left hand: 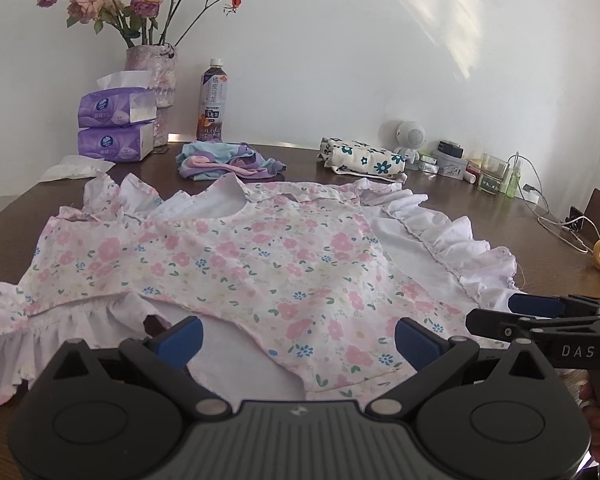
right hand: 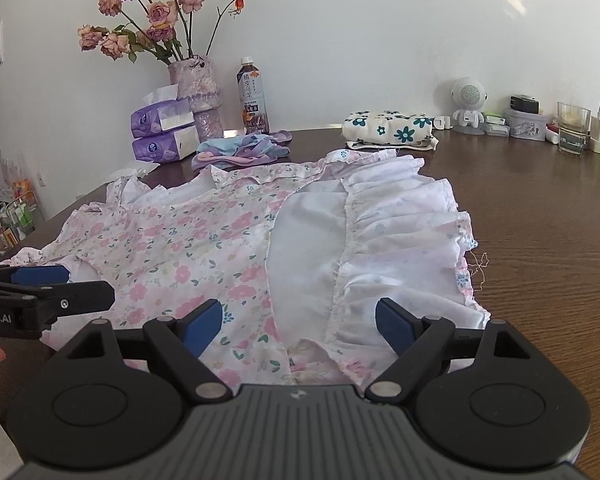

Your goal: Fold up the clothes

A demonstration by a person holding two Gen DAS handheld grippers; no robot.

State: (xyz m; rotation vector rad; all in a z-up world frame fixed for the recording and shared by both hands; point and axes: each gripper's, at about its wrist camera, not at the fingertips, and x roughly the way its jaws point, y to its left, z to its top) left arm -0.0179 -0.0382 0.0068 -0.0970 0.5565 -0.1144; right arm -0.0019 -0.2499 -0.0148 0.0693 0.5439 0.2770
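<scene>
The blue fingers (left hand: 184, 336) of the left gripper (left hand: 298, 338) and the right gripper (right hand: 299, 322) are spread wide, holding nothing. They are hovering over the near edge of the flowery dress (left hand: 260, 256), which is lying flat on the brown desk (right hand: 540, 216). A folded cloth (right hand: 392, 128) is sitting farther back.

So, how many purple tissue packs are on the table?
2. The upper tissue pack lies on the lower tissue pack, stacked at the far left of the table, beside the vase. More may be hidden behind them.
</scene>
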